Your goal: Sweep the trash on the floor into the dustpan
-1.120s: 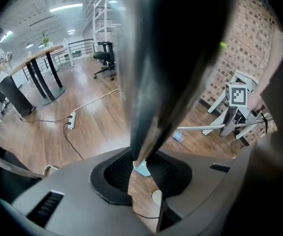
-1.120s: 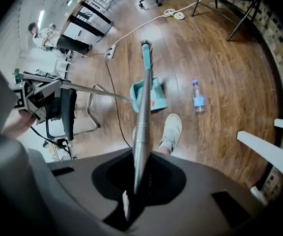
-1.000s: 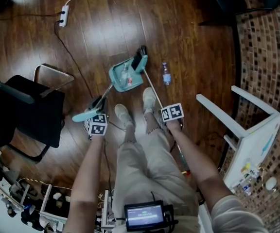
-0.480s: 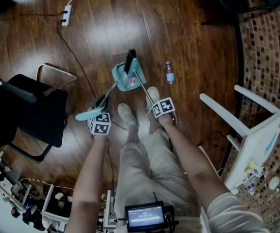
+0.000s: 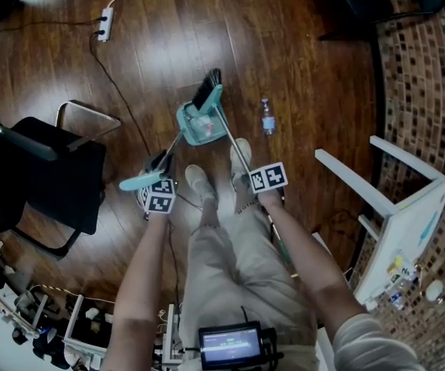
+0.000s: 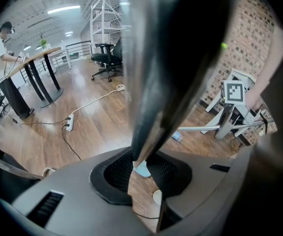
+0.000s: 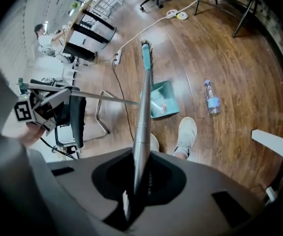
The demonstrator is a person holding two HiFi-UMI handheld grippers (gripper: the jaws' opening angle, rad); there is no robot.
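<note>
Under you runs a dark, glossy wooden plank floor (image 5: 307, 76), edged on your right by small brown mosaic tiles (image 5: 431, 68). A teal plastic dustpan (image 5: 203, 136) sits just ahead of your two pale shoes (image 5: 199, 182), and a clear plastic water bottle (image 5: 266, 117) lies near its right. A white power strip (image 5: 106, 22) lies farther off to the left. A black metal-framed chair (image 5: 45, 180) stands at your left, and a white table (image 5: 408, 215) seems tipped on its side at your right.

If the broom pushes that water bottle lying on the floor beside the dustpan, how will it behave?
The bottle lies on its side on the glossy wood floor, so it would probably roll or skid when pushed. It looks like small clear plastic, likely light, so the broom could flick it past the dustpan.
</note>
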